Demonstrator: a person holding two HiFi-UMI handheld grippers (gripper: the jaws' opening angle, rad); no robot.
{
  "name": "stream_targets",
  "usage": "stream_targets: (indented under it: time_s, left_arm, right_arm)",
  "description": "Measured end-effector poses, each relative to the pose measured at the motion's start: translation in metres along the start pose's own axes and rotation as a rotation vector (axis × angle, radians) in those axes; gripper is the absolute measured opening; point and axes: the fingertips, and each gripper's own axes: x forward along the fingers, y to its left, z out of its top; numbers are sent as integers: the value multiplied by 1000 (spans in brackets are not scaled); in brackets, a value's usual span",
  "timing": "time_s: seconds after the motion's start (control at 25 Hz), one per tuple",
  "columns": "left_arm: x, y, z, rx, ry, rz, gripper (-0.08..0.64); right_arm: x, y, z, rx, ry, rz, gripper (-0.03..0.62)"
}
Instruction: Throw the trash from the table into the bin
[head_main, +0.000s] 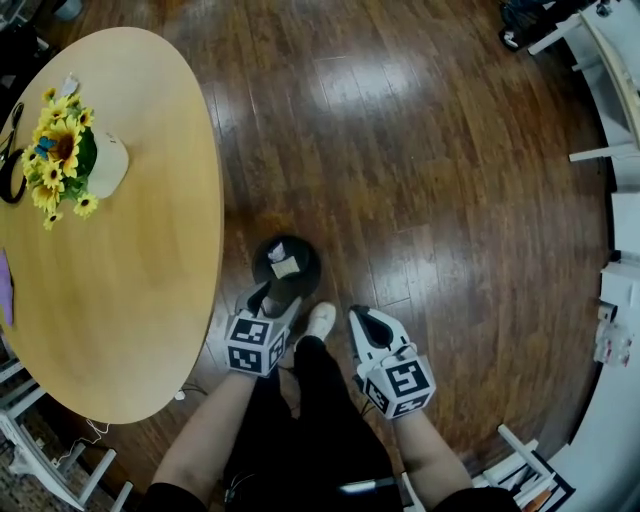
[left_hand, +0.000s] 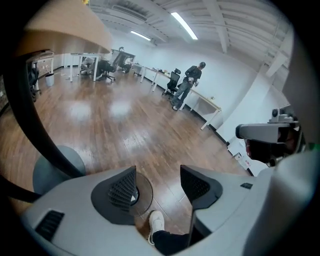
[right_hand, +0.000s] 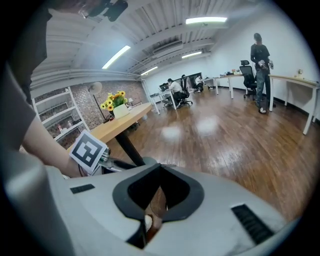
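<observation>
The black round bin (head_main: 300, 283) stands on the wood floor beside the table's edge. Inside it lie a crumpled white scrap (head_main: 277, 251) and a tan piece of paper (head_main: 285, 267). My left gripper (head_main: 273, 300) hangs just over the bin's near rim, its jaws wide apart with nothing between them. In the left gripper view the bin (left_hand: 146, 192) shows below the left gripper (left_hand: 159, 185), partly hidden by one jaw. My right gripper (head_main: 362, 320) hovers to the right of the bin above the floor; in its own view the right gripper (right_hand: 159, 192) is shut and empty.
The oval wooden table (head_main: 150, 250) fills the left, bearing a white pot (head_main: 108, 165) of sunflowers (head_main: 60, 150). A white shoe (head_main: 320, 320) stands between the grippers. White furniture (head_main: 620, 300) lines the right edge. The table's dark leg (left_hand: 35, 125) curves close by at left.
</observation>
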Motion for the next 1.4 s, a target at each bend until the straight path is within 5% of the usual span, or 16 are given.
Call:
stream_targets:
  time_s: [0.36,0.8,1.08,1.4]
  left_arm:
    - [-64,-42,56,53,-91,-145,258]
    - [-219,-61,226,235,-561,-244,116]
    - [-322,-23,277,246,-798,-179,3]
    - [-432,77,236,199,-934,63,3]
  right_arm:
    - [-7,39,50,0,-86,-13,5]
    - [-78,89,198,-70,-450,-16,5]
    - [-107,143,267,-182,-623,4,3]
    - [-27,264,283,-288,-618,244,5]
